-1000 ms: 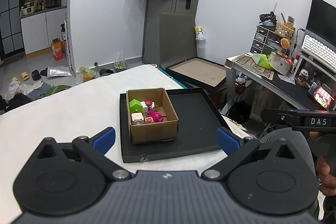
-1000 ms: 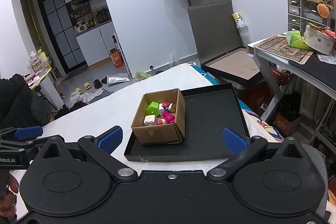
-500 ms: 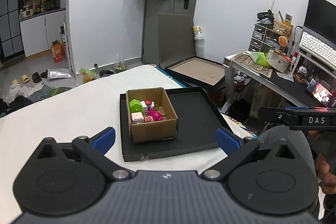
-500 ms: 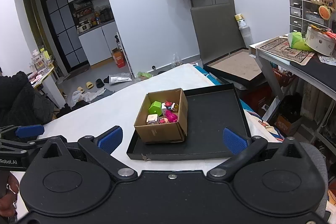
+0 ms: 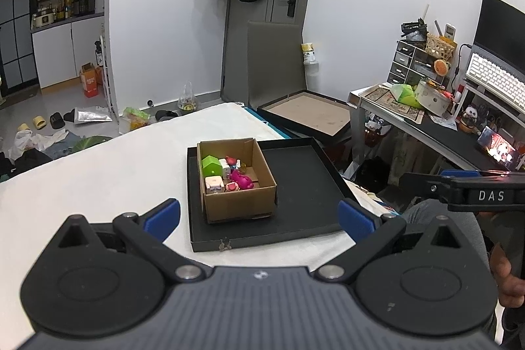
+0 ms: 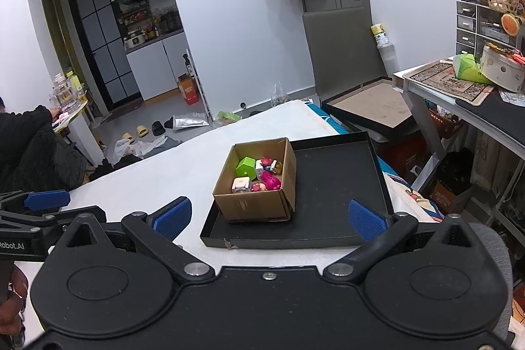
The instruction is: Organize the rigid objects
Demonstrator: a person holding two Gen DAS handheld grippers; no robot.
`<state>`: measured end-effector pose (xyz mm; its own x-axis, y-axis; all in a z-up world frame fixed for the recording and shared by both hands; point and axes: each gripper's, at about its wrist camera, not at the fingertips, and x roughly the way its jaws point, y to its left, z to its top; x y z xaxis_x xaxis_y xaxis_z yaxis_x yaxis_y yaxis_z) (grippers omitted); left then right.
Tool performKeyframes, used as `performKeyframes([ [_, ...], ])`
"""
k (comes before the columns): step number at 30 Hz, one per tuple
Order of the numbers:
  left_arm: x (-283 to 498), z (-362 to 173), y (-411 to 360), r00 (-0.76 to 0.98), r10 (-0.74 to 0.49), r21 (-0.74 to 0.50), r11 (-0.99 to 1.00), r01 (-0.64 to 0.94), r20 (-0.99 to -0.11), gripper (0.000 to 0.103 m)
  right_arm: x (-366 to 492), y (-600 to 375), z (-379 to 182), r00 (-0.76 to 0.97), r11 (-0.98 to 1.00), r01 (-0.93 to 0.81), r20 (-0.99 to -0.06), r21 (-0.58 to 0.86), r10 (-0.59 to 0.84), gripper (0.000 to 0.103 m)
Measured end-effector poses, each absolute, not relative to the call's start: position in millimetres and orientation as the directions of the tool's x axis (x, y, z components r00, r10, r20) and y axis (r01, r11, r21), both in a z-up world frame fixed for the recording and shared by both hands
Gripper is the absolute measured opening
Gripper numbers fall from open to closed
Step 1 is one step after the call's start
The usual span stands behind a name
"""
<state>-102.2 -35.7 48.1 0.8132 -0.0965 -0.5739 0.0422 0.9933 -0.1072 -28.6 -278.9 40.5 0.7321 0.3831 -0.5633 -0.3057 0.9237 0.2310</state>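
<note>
Hovering: left gripper (image 5: pixel 259 215) and right gripper (image 6: pixel 269 217) both spread wide, nothing held. Cardboard box (image 5: pixel 239 202) of small toys (image 5: pixel 229 176) sits dead ahead on the black tray (image 5: pixel 305 186), long axis running away from the fingers. Risk: light box could slide or tip if one pad snags its wall.

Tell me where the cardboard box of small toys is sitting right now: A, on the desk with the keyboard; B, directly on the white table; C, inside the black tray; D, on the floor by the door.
C: the cardboard box rests in the left part of the black tray.
</note>
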Motion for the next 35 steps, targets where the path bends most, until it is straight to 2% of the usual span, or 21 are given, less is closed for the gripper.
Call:
performKeyframes([
  [35, -109.1, 44.8, -33.2, 0.812, -0.093, -0.104, 0.994, 0.040, -0.576, 0.102, -31.7, -277.7, 40.7, 0.730, 0.924, -0.311, -0.566, 0.223, 0.383, 0.103],
])
